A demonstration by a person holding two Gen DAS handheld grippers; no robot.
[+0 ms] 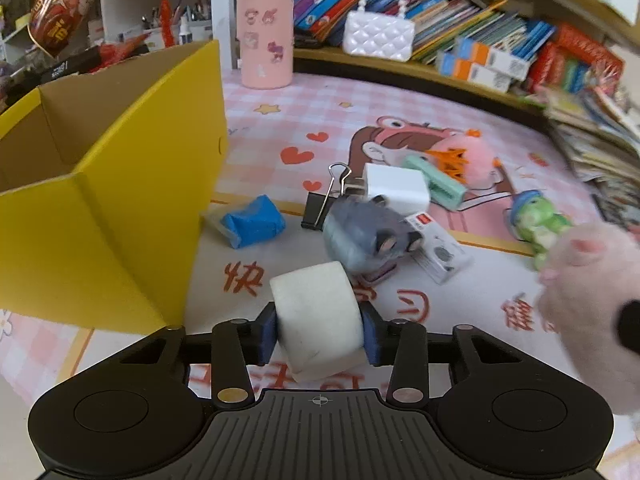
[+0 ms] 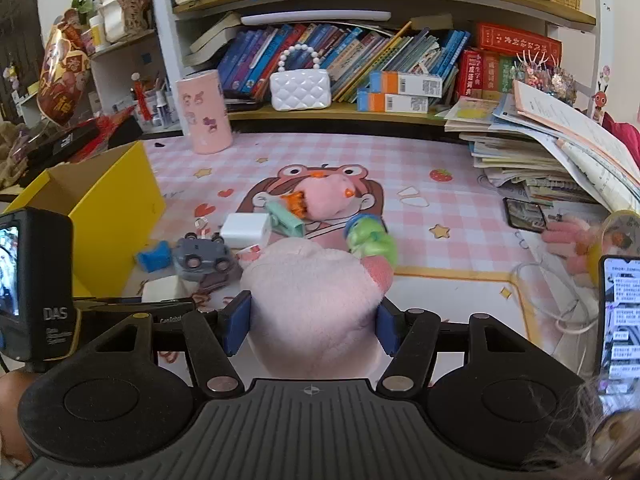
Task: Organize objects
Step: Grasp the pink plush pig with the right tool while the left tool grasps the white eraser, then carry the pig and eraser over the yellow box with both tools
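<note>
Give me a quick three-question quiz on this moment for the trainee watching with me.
1. True or false: the left gripper is closed on the white tape roll.
2. What does the right gripper hold? A) the green frog toy B) the pink plush toy C) the white charger
3. Fill in: the yellow box stands to the ___ of the blue packet in the left wrist view.

Key: 1 true; 2 B; 3 left.

Bright, even light; blurred, warped edges.
</note>
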